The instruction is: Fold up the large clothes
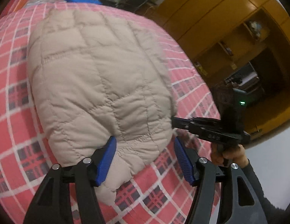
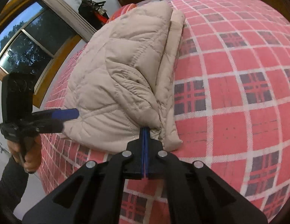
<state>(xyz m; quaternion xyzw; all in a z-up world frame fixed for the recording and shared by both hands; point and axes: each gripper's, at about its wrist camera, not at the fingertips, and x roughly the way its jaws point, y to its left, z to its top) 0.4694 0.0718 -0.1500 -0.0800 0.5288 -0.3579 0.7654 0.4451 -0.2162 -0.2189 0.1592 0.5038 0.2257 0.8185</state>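
Beige quilted jacket [image 1: 100,85], red plaid bedspread [image 2: 238,93] (white and navy lines), blue-padded black tongs [image 1: 145,160]

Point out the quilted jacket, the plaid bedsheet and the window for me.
quilted jacket [image 1: 100,85], left wrist view, middle of its quilted back.
plaid bedsheet [image 2: 238,93], right wrist view, bare red square.
window [image 2: 30,43], right wrist view, glass pane.

Both handheld grippers share black angular linkage arms with triangular cut-outs, round silver pivot screws [image 1: 87,160], ribbed blue finger pads [image 1: 107,161] and a camera block with a green light [image 1: 242,103], gripped by hands in dark grey sleeves [image 1: 257,184].
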